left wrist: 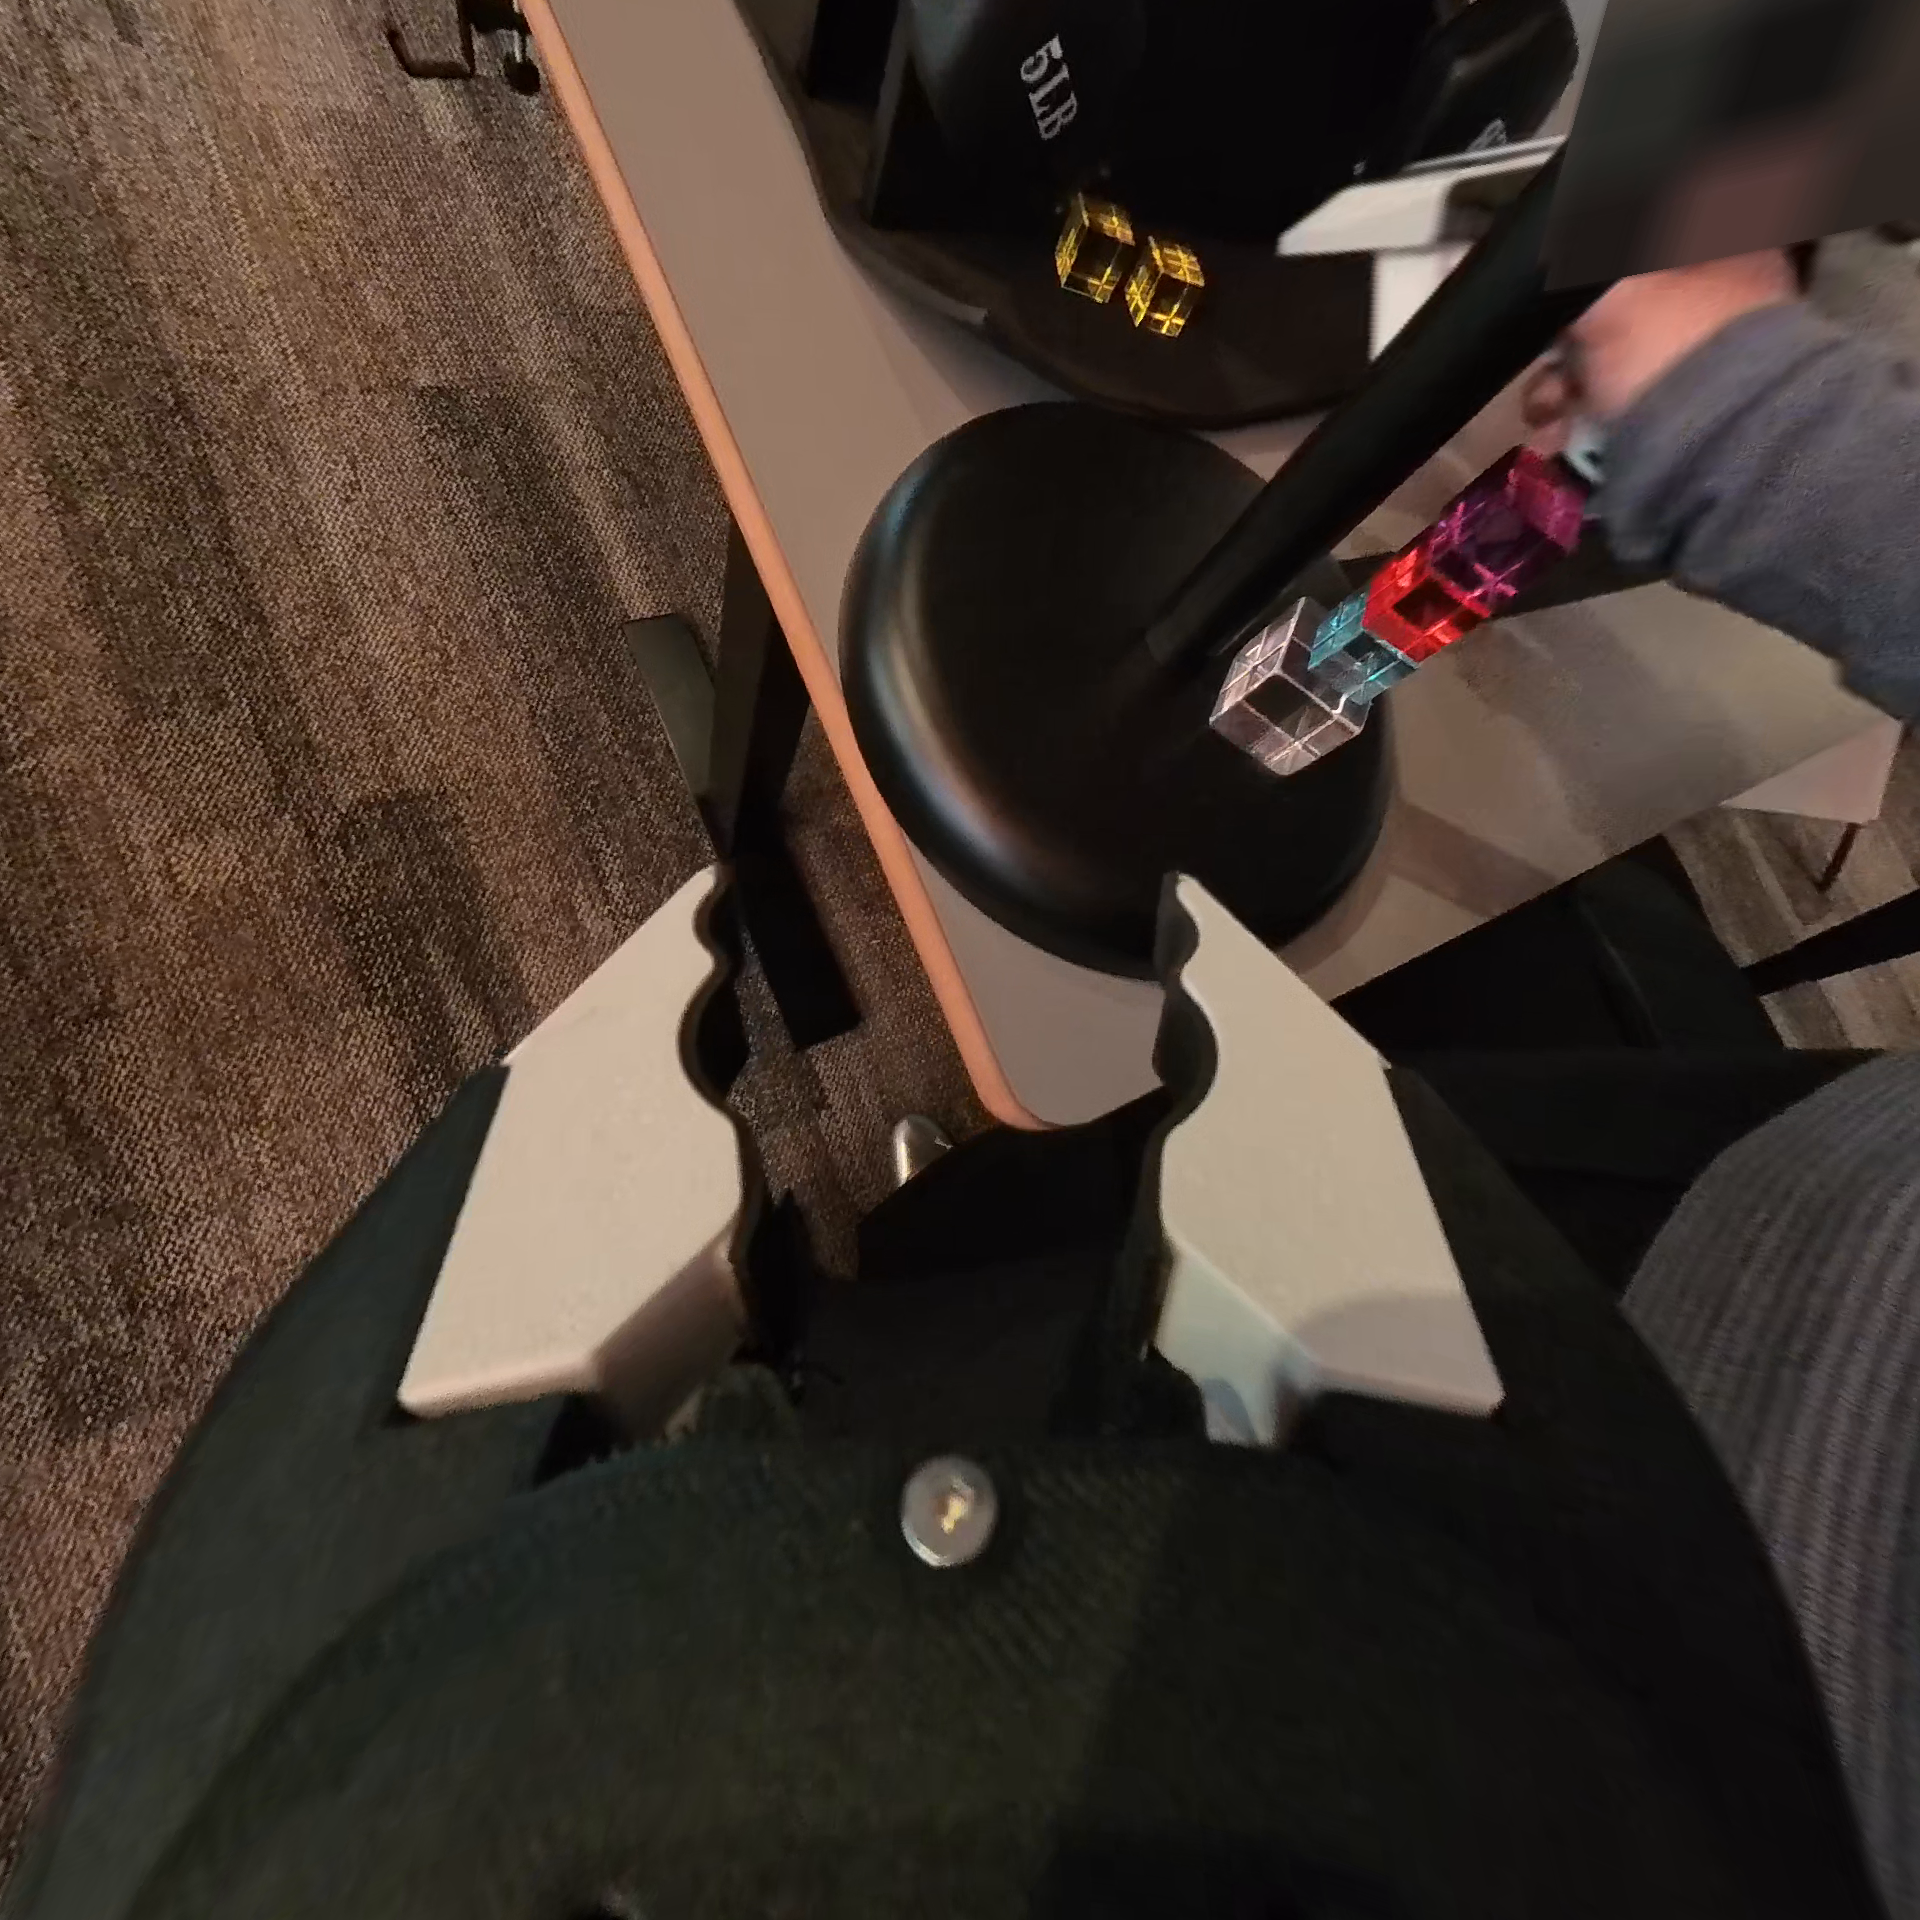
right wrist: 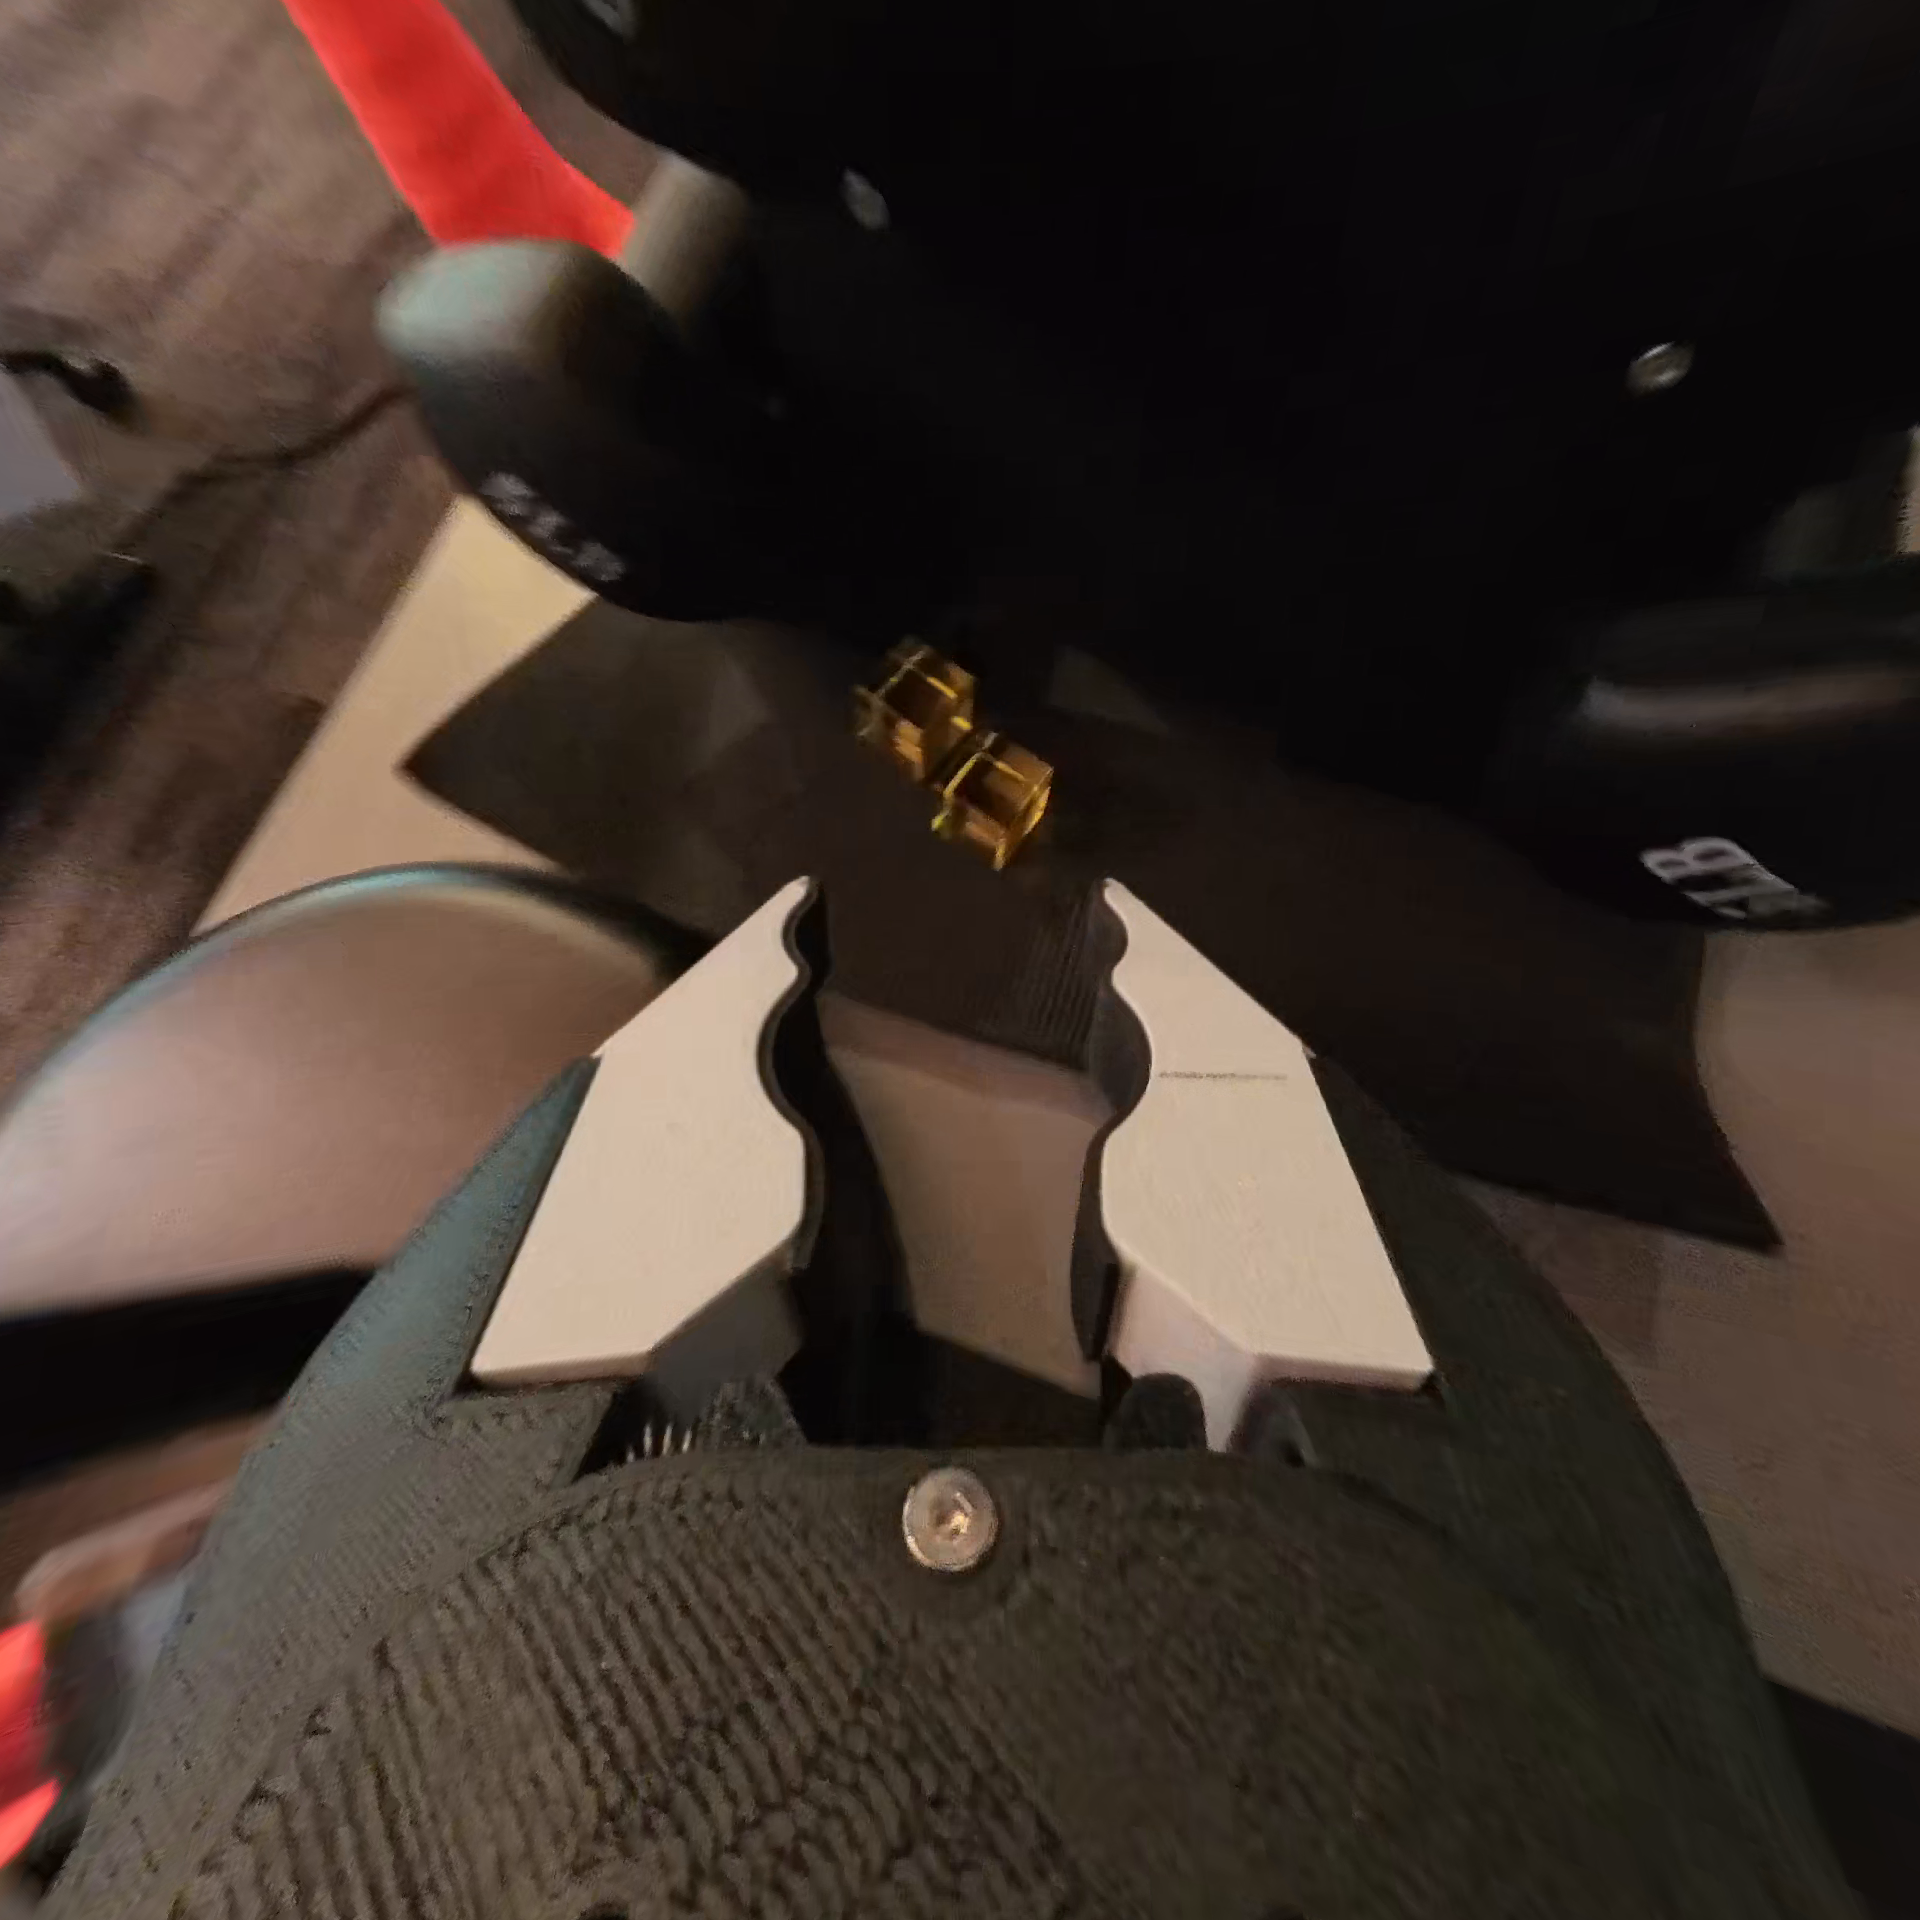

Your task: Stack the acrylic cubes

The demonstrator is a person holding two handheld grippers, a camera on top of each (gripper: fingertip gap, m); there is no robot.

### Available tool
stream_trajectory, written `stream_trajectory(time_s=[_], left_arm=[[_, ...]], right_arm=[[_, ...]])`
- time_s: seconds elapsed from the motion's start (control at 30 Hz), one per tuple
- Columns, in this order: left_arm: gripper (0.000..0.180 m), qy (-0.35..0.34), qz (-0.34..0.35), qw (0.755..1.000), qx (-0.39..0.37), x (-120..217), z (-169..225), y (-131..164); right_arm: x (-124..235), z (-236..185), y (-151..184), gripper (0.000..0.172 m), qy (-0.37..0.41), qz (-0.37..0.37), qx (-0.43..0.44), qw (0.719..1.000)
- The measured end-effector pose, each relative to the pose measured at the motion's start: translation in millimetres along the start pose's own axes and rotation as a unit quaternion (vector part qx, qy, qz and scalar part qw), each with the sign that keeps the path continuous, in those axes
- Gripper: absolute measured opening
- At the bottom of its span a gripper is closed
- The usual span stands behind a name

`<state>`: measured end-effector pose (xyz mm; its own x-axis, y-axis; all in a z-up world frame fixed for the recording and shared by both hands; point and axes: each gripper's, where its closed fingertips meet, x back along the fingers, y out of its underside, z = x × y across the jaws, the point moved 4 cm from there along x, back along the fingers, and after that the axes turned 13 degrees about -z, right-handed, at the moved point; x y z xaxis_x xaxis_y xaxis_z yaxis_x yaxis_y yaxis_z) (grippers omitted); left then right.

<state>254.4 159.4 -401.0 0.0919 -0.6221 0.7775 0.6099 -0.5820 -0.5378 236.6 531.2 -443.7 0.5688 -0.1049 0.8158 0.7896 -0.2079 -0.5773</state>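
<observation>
Right gripper (right wrist: pixel 961 894) half open, empty, two yellow cubes (right wrist: pixel 951 748) just beyond at twelve o'clock on the mat (right wrist: pixel 644 748). Left gripper (left wrist: pixel 945 883) wide, empty. Risk: a fingertip could nudge one cube, scattering the touching pair.

Right tongs (right wrist: pixel 961 894) are spread apart with nothing between them, hovering over a black mat (right wrist: pixel 644 748) on the desk (right wrist: pixel 416 634). Two yellow see-through cubes (right wrist: pixel 951 748) sit just ahead, black dumbbells (right wrist: pixel 540 416) behind.

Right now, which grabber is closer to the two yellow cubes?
Right. The right gripper sits just short of the yellow cubes, jaws open. The left gripper hangs back by the table edge.
</observation>
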Motion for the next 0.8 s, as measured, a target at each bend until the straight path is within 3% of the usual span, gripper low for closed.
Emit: stream_trajectory(time_s=[0.13, 0.33, 0.37, 0.43, 0.6, 0.8], left_arm=[[0.079, -0.005, 0.000, 1.000, 0.017, 1.1, -2.2, 8.2], [0.079, -0.010, 0.000, 0.999, 0.033, 1.6, -4.8, 17.0], [0.079, -0.010, 0.000, 0.999, 0.035, 1.5, -5.0, 17.6], [0.079, -0.010, -0.001, 0.999, 0.035, 1.0, -5.7, 17.5], [0.079, -0.005, 0.003, 1.000, 0.031, -0.1, -7.2, 10.9], [0.080, 0.005, 0.009, 1.000, 0.022, -4.4, -9.1, 1.0]], right_arm=[[-53.6, 3.5, -9.3, 0.050, 0.025, -0.037, -0.038, 0.998], [-83.5, 5.6, -14.2, 0.051, 0.093, -0.067, -0.031, 0.993], [-86.4, 6.7, -10.5, 0.050, 0.101, -0.081, -0.023, 0.991], [-86.6, 7.5, -6.4, 0.030, 0.102, -0.086, -0.009, 0.991], [-51.2, 10.1, -2.7, 0.027, 0.094, -0.043, 0.038, 0.994], [65.5, -32.1, 10.3, 0.027, -0.055, 0.036, 0.068, 0.995]])
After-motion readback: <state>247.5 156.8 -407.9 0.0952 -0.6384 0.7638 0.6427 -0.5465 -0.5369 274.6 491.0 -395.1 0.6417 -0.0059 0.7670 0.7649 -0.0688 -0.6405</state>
